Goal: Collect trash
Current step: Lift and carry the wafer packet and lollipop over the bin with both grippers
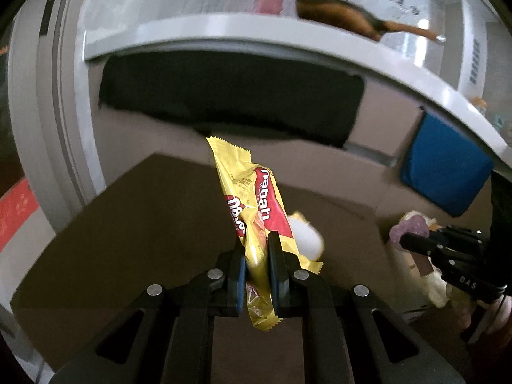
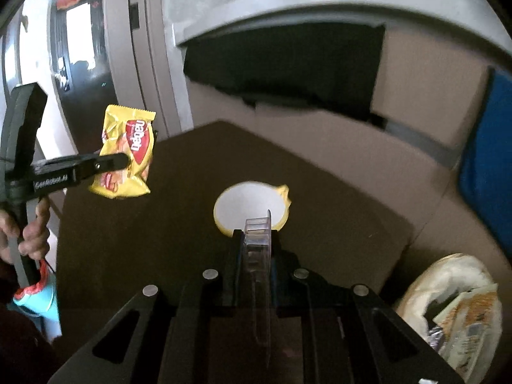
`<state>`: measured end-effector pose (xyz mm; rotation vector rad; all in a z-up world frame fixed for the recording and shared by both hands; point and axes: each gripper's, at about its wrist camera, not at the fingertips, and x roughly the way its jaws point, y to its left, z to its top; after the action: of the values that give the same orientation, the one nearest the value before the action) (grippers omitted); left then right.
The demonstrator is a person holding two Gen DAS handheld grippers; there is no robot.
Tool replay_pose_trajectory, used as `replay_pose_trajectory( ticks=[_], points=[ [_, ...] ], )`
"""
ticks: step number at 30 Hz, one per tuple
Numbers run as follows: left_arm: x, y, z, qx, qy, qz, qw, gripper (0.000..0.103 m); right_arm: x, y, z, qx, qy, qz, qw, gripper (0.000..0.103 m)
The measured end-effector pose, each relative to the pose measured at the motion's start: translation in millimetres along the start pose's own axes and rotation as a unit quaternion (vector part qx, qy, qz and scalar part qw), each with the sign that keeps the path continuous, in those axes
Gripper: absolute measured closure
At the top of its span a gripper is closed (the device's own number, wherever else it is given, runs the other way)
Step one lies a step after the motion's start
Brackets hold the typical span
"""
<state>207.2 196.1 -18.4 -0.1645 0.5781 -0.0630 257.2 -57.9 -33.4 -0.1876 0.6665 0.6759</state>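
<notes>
Left tongs pinching yellow wrapper, right tongs clamped on clear tray, both above counter; could slip and drop if shaken.

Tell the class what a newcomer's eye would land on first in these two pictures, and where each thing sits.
The bright yellow wafer wrapper, pinched upright in the left gripper above the dark brown table. Next, the clear plastic packaging clamped in the right gripper, with a round white lid lying on the table just beyond it.
</notes>
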Motion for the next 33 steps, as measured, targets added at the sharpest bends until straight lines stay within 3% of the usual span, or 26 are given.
replay_pose_trajectory(
  ticks=[7, 16, 24, 33],
  points=[
    [-43.3, -64.8, 18.0, 0.058, -0.068, -0.019, 0.9958, 0.091, -68.3, -9.2, 15.9, 0.015, -0.073, -0.033, 0.997, 0.09],
    [-75.1, -158.8, 38.6, 0.12, -0.128, -0.072, 0.9819, 0.091, -160.8, -33.0, 15.1, 0.023, -0.146, -0.098, 0.984, 0.09],
    [-63.4, -234.6, 33.3, 0.145, -0.117, -0.122, 0.9748, 0.091, -220.3, -68.4, -10.1, 0.047, -0.173, -0.163, 0.97, 0.09],
    [-28.8, -294.7, 19.4, 0.162, -0.081, -0.156, 0.9711, 0.091, -243.8, -113.4, -34.6, 0.091, -0.187, -0.201, 0.957, 0.09]
  ],
)
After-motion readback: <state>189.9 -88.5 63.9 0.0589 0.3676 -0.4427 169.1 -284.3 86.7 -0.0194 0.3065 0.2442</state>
